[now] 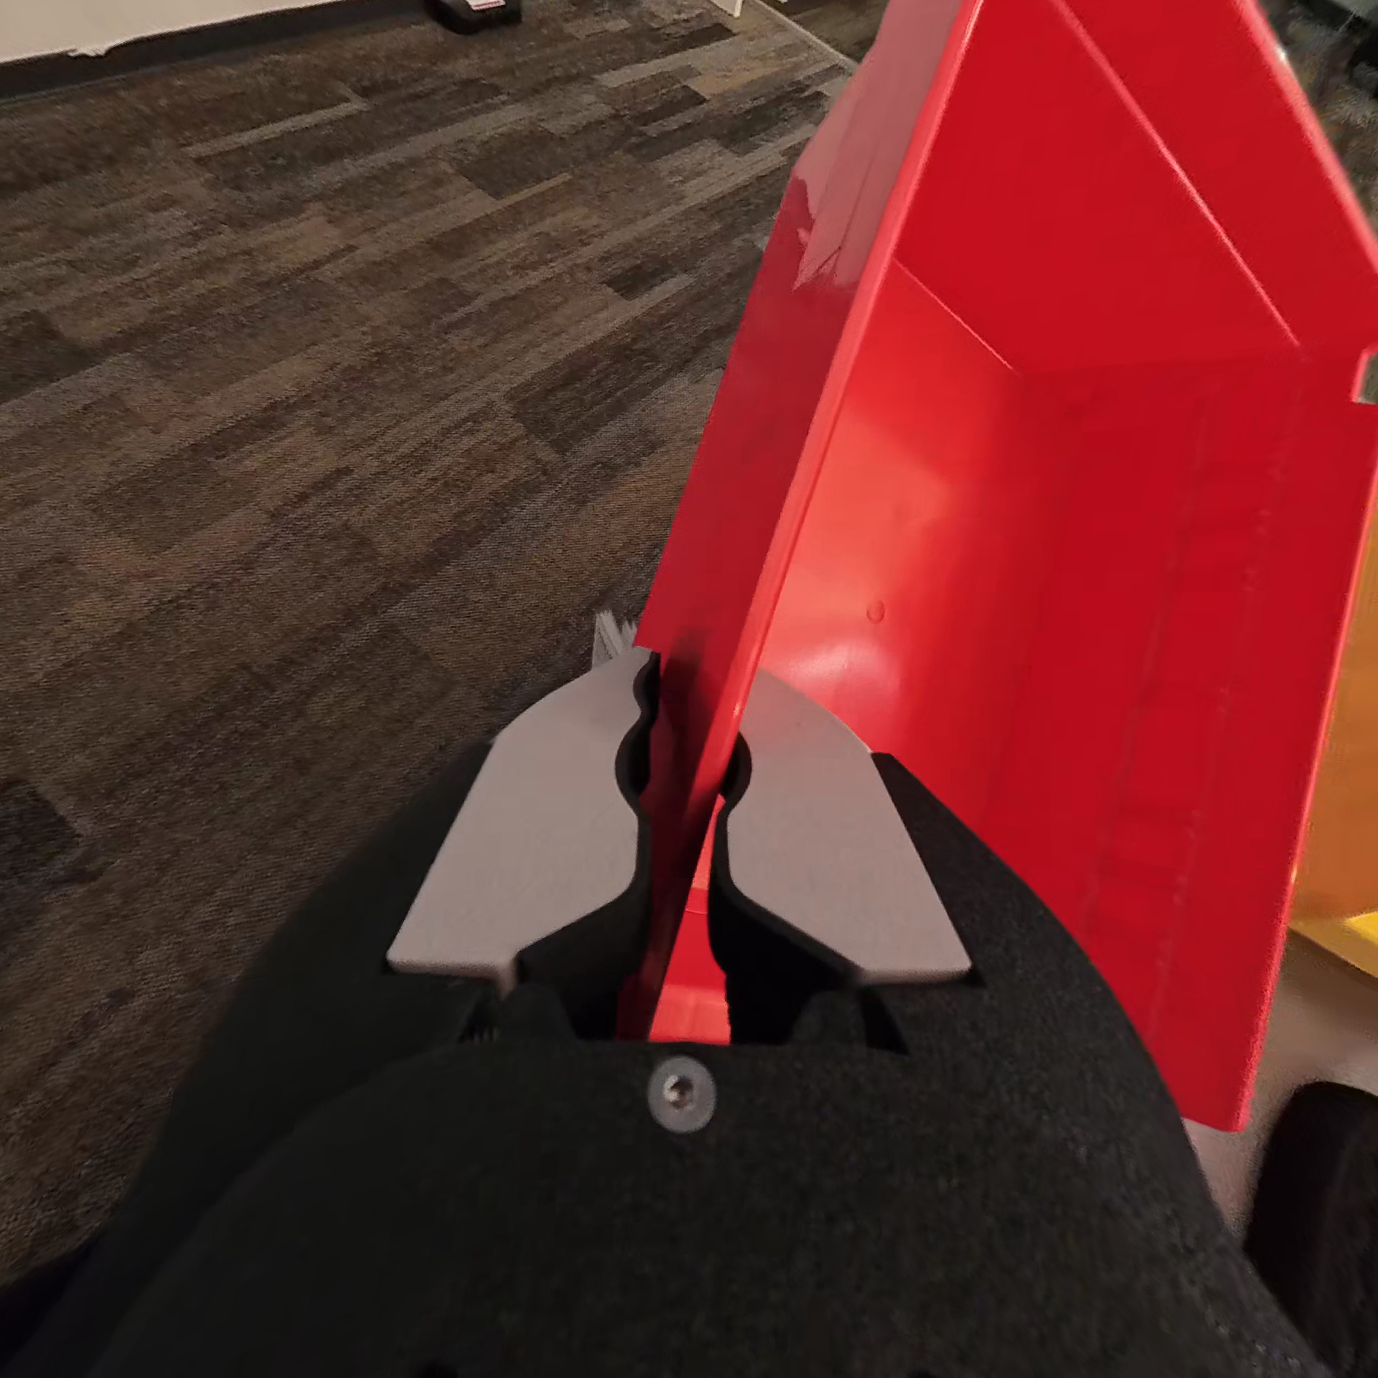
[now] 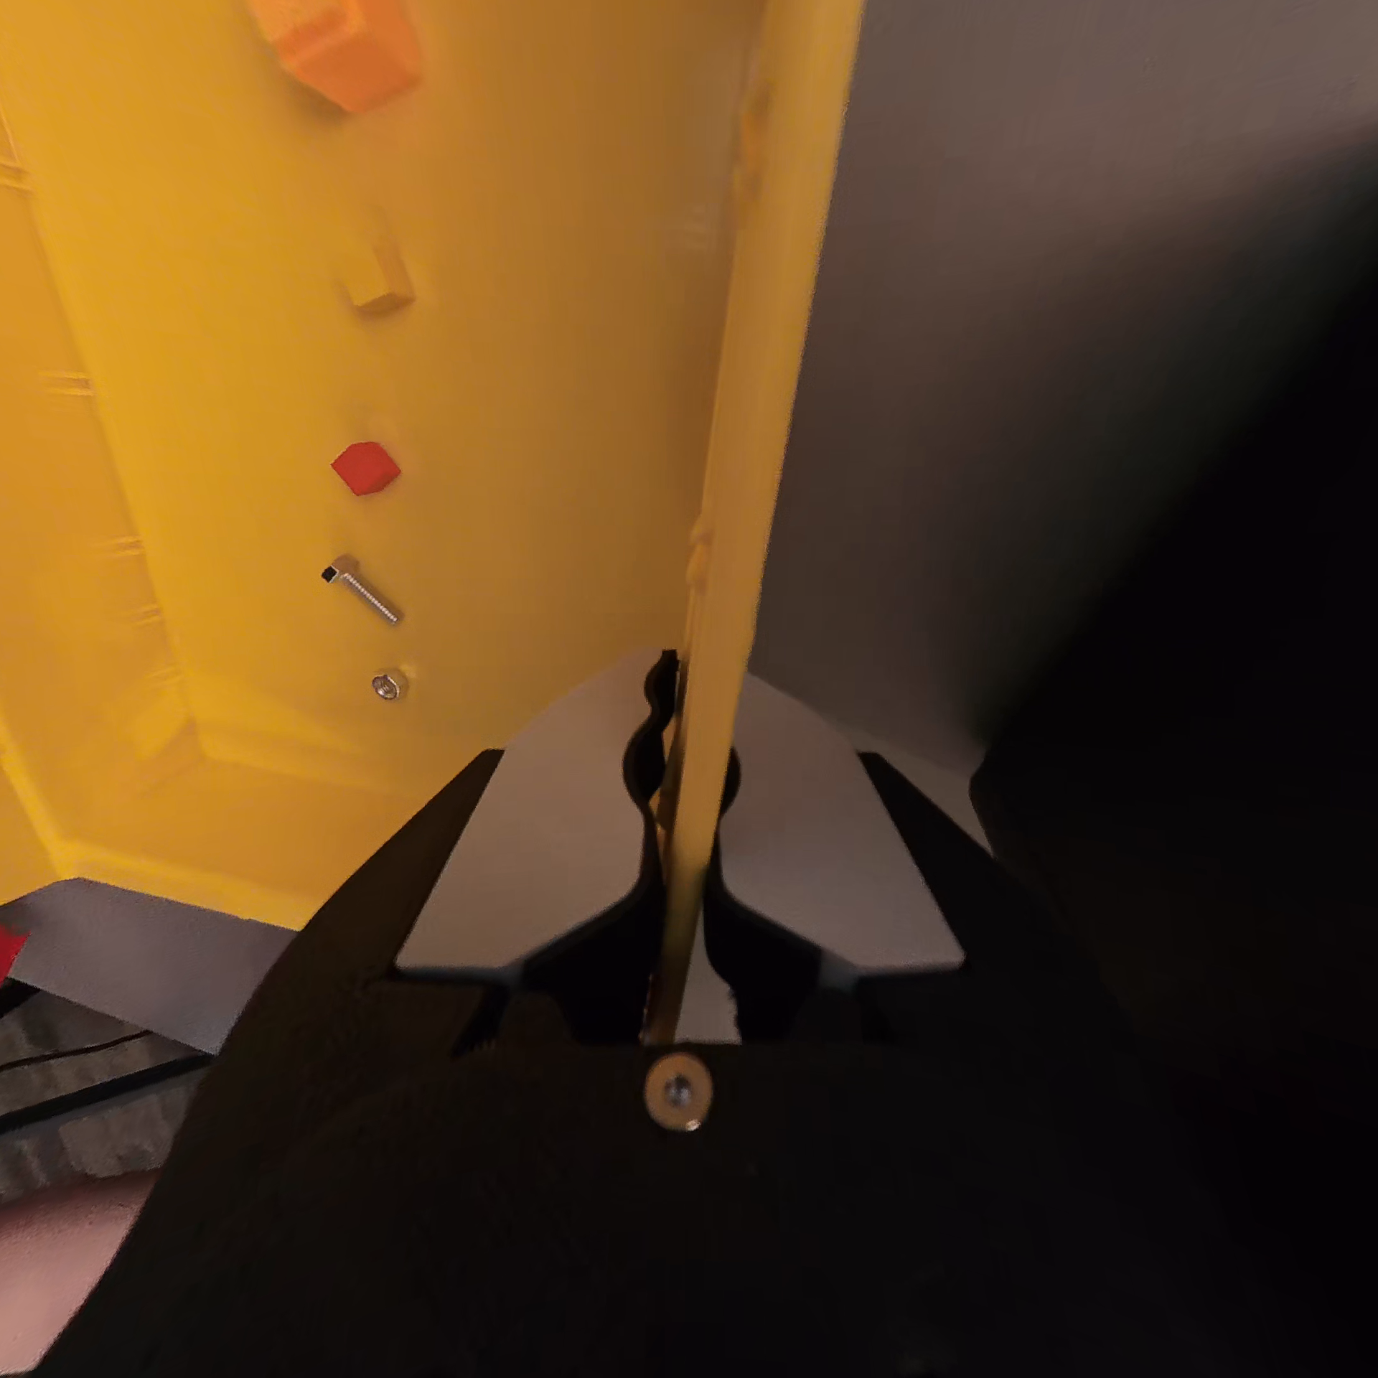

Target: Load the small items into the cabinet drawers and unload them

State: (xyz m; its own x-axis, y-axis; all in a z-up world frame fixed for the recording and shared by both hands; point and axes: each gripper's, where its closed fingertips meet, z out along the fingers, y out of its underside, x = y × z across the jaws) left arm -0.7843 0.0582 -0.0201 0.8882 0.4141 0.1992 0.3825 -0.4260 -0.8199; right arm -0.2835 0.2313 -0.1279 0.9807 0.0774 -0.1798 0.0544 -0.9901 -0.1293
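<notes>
1. The left hand-held gripper (image 1: 690,734) is clenched on the side wall of a red drawer (image 1: 1044,559), the thin wall pinched between its two grey fingers (image 1: 552,820).
2. In the left wrist view the red drawer runs from the gripper toward 1 o'clock, tilted, with its open inside facing the camera; nothing shows inside it.
3. Behind the red drawer, from 9 to 12 o'clock, lies a brown patterned carpet (image 1: 298,373).
4. A strip of yellow plastic (image 1: 1335,880) shows at the 3 to 4 o'clock edge, just beside the red drawer.
5. The right hand-held gripper (image 2: 697,734) is clenched on the side wall of a yellow drawer (image 2: 186,335), that wall standing upright between its fingers (image 2: 820,842).
6. The yellow drawer's inside fills the right wrist view from 8 to 12 o'clock, and small items lie in a line on its floor.
7. Nearest the gripper is a silver nut (image 2: 389,684); just past it a silver bolt (image 2: 365,589), lying aslant.
8. Farther toward 11 o'clock sits a small red block (image 2: 365,468), then a small yellow block (image 2: 380,279).
9. At the top edge is an orange block (image 2: 343,45), partly cut off.
10. To the right of the gripped wall, from 1 to 5 o'clock, the view is grey and dark and too blurred to tell.
</notes>
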